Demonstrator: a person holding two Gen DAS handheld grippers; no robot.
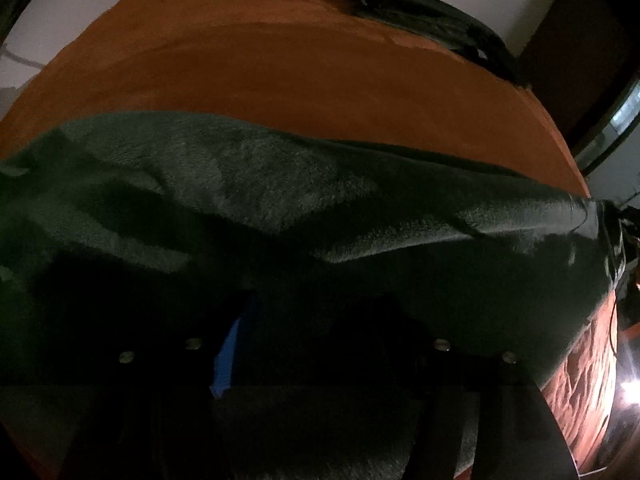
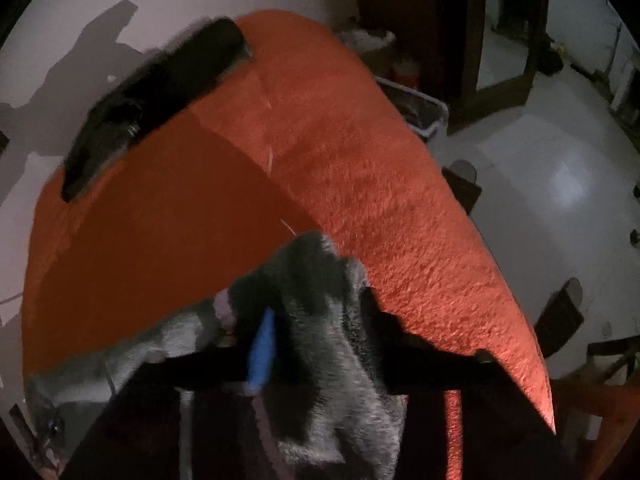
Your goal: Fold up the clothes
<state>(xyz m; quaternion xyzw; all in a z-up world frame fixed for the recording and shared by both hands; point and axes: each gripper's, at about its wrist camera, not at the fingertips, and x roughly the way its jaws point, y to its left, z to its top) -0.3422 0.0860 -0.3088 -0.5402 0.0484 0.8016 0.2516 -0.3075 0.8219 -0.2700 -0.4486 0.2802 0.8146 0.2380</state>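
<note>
A dark grey-green fleece garment [image 1: 240, 184] lies spread across the near part of an orange-covered surface [image 1: 280, 60]. In the left wrist view it drapes over my left gripper [image 1: 316, 304]. Only a blue pad [image 1: 226, 356] shows in the dark, so the jaws' state is unclear. In the right wrist view a bunched end of the same fleece [image 2: 320, 360] sits between the fingers of my right gripper [image 2: 318, 304]. Those jaws stand apart, with a blue pad [image 2: 262, 348] on one side. The cloth rests loosely between them.
A folded dark garment [image 1: 420, 12] [image 2: 152, 96] lies at the far edge of the orange cover [image 2: 160, 220], by the wall. Past the right edge are a laundry basket [image 2: 424, 112], two dark chair backs [image 2: 464, 184] [image 2: 560, 312] and a pale floor [image 2: 540, 168].
</note>
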